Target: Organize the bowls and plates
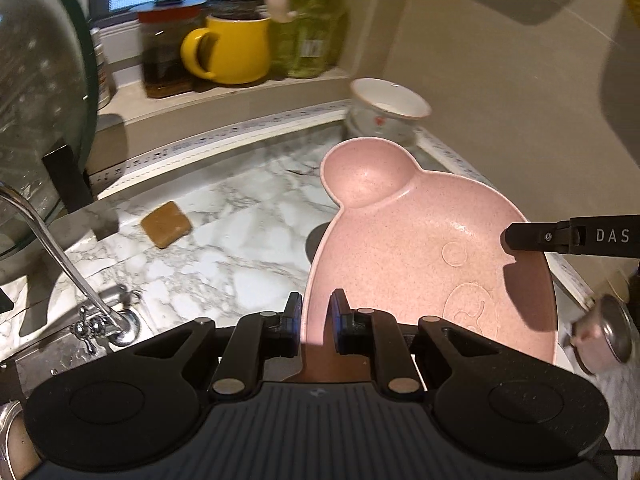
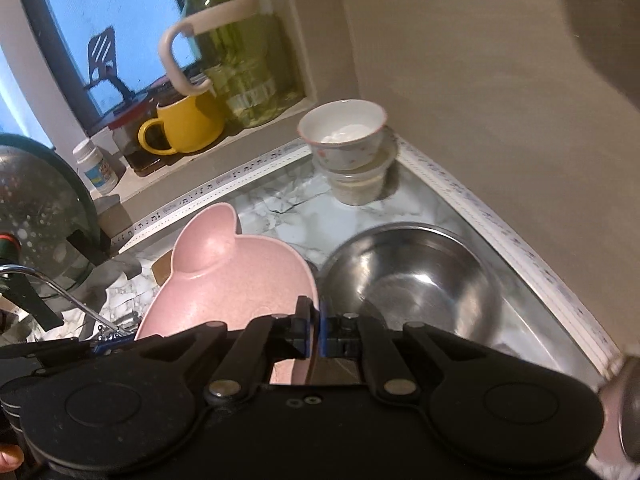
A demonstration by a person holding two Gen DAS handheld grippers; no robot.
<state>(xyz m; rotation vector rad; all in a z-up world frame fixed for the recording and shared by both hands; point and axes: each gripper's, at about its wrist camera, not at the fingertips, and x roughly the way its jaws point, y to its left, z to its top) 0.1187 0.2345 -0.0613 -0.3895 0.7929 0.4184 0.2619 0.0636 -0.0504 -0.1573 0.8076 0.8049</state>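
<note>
Pink plate (image 1: 420, 248), near edge hidden, is clamped by left gripper (image 1: 316, 320) and right gripper (image 2: 316, 334) jaws.

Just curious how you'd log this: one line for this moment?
left tongs: shut on pink plate | right tongs: shut on same plate's rim | plate: tilted, beside steel bowl

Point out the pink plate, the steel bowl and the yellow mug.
pink plate (image 1: 420, 256): left wrist view, inner face.
steel bowl (image 2: 416, 280): right wrist view, inside bottom.
yellow mug (image 1: 236, 50): left wrist view, body.
</note>
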